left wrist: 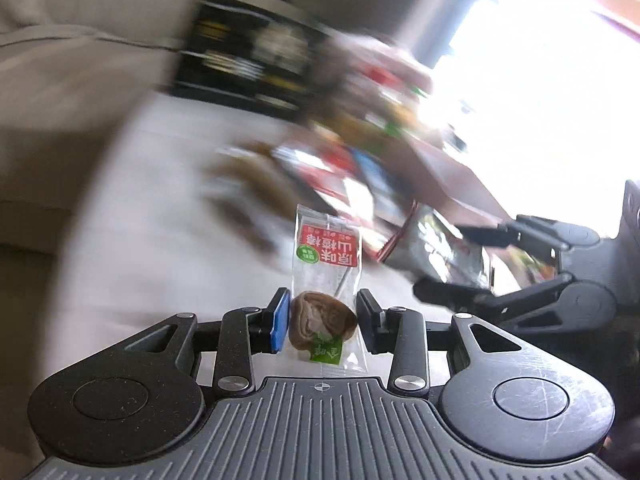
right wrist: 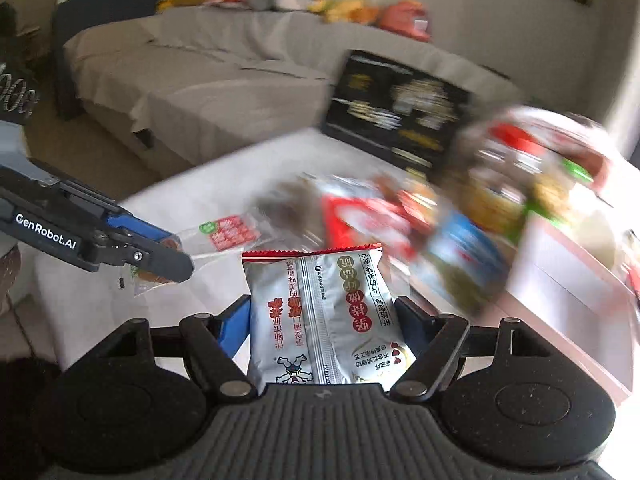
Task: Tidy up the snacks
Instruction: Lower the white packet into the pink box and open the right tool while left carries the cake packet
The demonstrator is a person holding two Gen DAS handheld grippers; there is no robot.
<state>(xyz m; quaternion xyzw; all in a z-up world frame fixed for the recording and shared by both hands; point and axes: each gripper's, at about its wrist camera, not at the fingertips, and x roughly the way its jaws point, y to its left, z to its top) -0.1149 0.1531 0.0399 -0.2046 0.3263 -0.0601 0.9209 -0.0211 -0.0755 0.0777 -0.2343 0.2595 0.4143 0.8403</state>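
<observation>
My left gripper is shut on a clear snack packet with a red label and a brown roll inside, held upright above the white table. In the right wrist view that gripper enters from the left with the same clear packet. My right gripper is shut on a silver snack bag with a red serrated top edge. From the left wrist view, the right gripper comes in from the right with the silver bag between its fingers.
A blurred pile of colourful snack packs lies on the table. A black printed box stands behind it, and a pale pink open box sits at the right. A grey sofa lies beyond the table.
</observation>
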